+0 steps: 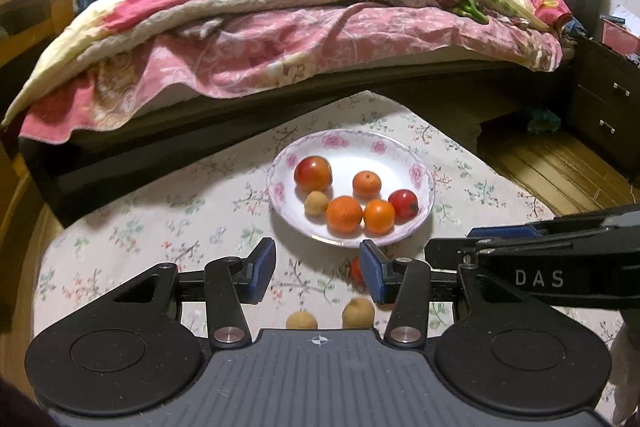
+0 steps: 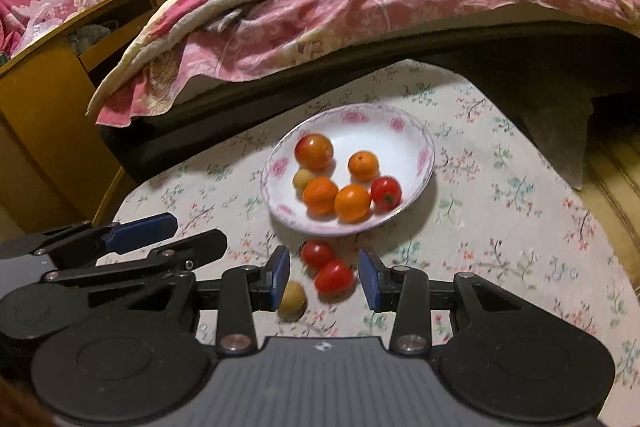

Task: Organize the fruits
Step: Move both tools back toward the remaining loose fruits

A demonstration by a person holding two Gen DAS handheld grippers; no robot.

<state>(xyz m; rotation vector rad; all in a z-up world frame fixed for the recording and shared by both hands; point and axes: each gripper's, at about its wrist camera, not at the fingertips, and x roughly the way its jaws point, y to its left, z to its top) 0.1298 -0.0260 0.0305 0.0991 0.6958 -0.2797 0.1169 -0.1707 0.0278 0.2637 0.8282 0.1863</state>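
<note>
A white plate with a pink flower rim (image 1: pixel 420 173) (image 2: pixel 424 159) sits on the floral tablecloth and holds several fruits: oranges (image 1: pixel 344 214) (image 2: pixel 352 203), red tomatoes (image 1: pixel 403 203) (image 2: pixel 386 193) and a small tan fruit (image 1: pixel 315 203) (image 2: pixel 302 179). On the cloth in front of the plate lie two red tomatoes (image 2: pixel 334 275) (image 2: pixel 317 253) and tan fruits (image 1: pixel 358 313) (image 1: pixel 301 321) (image 2: pixel 293 299). My left gripper (image 1: pixel 318 273) is open above the cloth, near the tan fruits. My right gripper (image 2: pixel 325 279) is open, its fingers on either side of the two tomatoes.
A bed with a pink floral quilt (image 1: pixel 280 27) stands right behind the table. A dark nightstand (image 1: pixel 608 107) is at the right, and a wooden cabinet (image 2: pixel 48 131) at the left. The table's far edge (image 1: pixel 360 95) lies close beyond the plate.
</note>
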